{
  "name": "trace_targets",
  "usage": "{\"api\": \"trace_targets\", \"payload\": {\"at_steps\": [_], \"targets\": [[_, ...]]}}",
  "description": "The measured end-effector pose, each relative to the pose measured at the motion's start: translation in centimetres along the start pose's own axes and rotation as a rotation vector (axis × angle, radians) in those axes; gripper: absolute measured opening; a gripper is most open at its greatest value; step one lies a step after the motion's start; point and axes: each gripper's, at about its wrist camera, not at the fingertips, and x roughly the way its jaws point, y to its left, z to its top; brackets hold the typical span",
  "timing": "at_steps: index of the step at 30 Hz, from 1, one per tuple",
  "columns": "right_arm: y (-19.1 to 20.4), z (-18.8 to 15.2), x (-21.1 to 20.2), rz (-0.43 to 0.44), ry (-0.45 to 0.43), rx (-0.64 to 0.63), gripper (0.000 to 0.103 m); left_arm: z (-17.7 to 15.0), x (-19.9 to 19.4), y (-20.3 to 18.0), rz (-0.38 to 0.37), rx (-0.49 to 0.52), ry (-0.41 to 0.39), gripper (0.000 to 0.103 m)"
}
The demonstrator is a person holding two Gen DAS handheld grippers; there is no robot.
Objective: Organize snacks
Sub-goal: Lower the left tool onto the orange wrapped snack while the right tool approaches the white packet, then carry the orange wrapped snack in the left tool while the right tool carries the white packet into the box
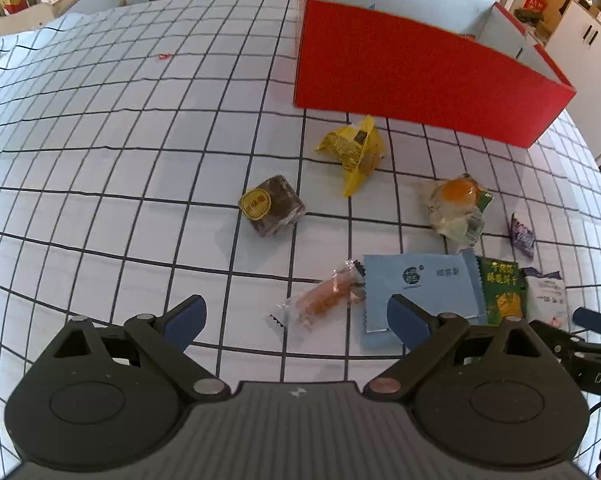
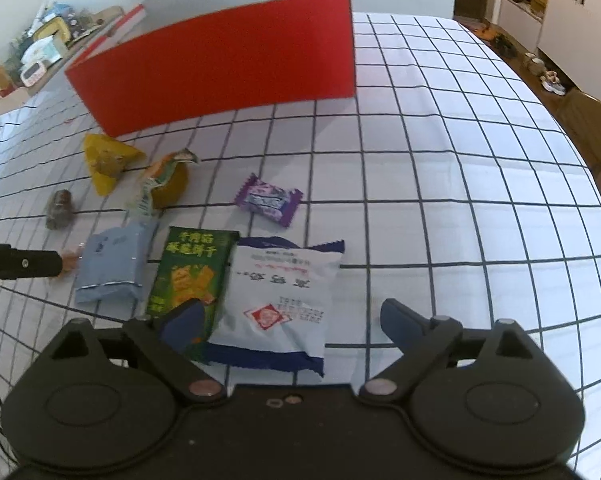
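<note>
My right hand-held gripper [image 2: 290, 320] hangs with its jaws spread apart over the white snack bag [image 2: 278, 300], which lies flat on the gridded surface [image 2: 440, 184] right between my fingers, long axis running away from me toward the red box [image 2: 220, 60]. My left hand-held gripper [image 1: 296, 320] is also spread and empty, nearer the orange wrapped snack [image 1: 324, 294].

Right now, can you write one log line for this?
left gripper: open, empty | right gripper: open over white packet | red box: snacks outside
</note>
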Motion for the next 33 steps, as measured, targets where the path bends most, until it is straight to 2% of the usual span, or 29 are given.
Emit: {"api": "trace_targets", "payload": {"at_steps": [4, 8, 11, 13, 15, 18, 19, 22, 25, 33], "targets": [[0.3, 0.1, 0.2, -0.019, -0.005, -0.024, 0.093, 0.1, 0.8, 0.2, 0.008, 0.016, 0.010, 0.096], [0.5, 0.3, 0.2, -0.027, -0.006, -0.035, 0.088, 0.0, 1.3, 0.0, 0.017, 0.047, 0.019, 0.081], [0.9, 0.4, 0.3, -0.043, -0.005, -0.060, 0.084, -0.1, 1.3, -0.4, 0.030, 0.084, 0.008, 0.078], [1.1, 0.5, 0.3, -0.046, -0.005, -0.071, 0.083, -0.2, 1.3, -0.7, 0.037, 0.106, 0.000, 0.072], [1.3, 0.5, 0.3, -0.058, -0.003, -0.084, 0.080, -0.3, 1.0, -0.9, 0.029, 0.129, -0.010, 0.061], [1.5, 0.5, 0.3, -0.061, -0.006, -0.099, 0.074, -0.5, 0.8, -1.3, 0.019, 0.153, -0.021, 0.051], [1.6, 0.5, 0.3, -0.062, -0.007, -0.103, 0.071, -0.6, 0.8, -1.3, 0.017, 0.157, -0.025, 0.049], [1.7, 0.6, 0.2, -0.067, -0.008, -0.111, 0.061, -0.7, 0.8, -1.5, 0.009, 0.169, -0.036, 0.033], [1.6, 0.6, 0.1, -0.066, -0.010, -0.109, 0.057, -0.8, 0.8, -1.5, 0.006, 0.171, -0.041, 0.027], [1.0, 0.5, -0.4, -0.048, -0.006, -0.077, 0.053, -1.0, 0.1, -1.0, 0.005, 0.128, -0.055, 0.019]]}}
